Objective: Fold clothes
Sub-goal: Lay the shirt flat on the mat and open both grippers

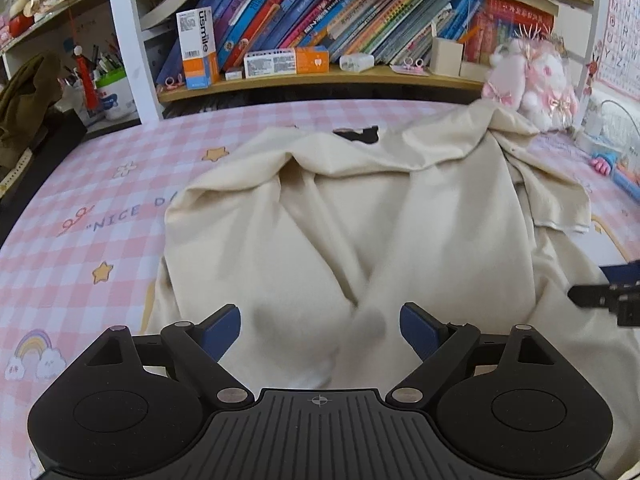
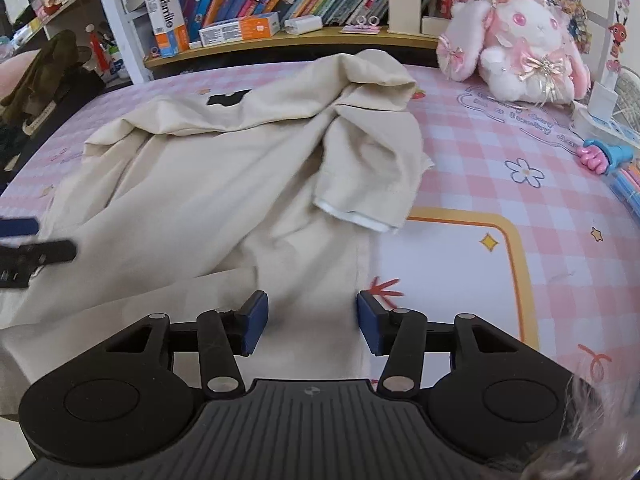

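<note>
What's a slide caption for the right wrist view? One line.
Open right gripper over the near hem of a crumpled cream T-shirt on a pink checked mat.

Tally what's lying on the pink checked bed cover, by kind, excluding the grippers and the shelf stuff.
Cream garment: 1
Pink-and-white plush bunny: 1
Blue toy with pink paw end: 1
Total: 3
More items sit at the right edge of the bed cover, but they are too cut off to identify or count.

Cream shirt (image 2: 208, 184) w/ black print, rumpled, spread on pink checked bedsheet (image 2: 500, 148).
</note>
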The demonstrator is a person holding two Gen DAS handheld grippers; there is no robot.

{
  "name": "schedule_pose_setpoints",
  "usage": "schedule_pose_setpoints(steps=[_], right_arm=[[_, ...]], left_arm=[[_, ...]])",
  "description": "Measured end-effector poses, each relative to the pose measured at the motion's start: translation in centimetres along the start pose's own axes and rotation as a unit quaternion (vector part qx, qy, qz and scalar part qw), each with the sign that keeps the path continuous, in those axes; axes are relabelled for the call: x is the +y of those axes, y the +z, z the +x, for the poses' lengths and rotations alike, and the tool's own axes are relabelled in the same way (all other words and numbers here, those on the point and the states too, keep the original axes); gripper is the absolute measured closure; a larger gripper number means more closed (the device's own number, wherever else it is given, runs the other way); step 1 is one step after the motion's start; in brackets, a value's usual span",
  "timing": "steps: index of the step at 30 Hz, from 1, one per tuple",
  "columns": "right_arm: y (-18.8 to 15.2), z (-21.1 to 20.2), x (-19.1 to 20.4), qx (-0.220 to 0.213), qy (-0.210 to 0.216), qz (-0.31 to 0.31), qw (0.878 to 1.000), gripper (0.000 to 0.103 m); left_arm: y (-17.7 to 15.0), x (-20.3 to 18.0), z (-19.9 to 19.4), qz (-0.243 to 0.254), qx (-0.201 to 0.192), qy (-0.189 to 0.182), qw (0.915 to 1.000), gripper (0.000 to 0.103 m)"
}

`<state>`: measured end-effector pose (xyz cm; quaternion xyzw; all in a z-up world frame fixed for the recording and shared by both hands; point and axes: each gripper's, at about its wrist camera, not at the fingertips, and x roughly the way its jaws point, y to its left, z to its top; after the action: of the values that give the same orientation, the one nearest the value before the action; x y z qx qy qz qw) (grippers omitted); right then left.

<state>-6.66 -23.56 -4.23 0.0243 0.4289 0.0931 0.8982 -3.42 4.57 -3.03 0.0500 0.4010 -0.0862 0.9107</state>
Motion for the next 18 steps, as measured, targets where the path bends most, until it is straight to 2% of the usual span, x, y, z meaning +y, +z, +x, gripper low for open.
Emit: schedule_pose_setpoints(steps=[11,18], right_arm=[[1.3,0.4,2.9,-0.007,-0.042,0.038,0.998,0.056],[2.0,-0.1,4.9,-0.030,-0.074,0.057,0.995,0.056]], left_arm=[[2.3,4.1,1.3,0.014,-0.014,-0.031,0.9993,0.015],[3.5,5.8,3.5,0.009,0.001,-0.052,0.9986,0.015]])
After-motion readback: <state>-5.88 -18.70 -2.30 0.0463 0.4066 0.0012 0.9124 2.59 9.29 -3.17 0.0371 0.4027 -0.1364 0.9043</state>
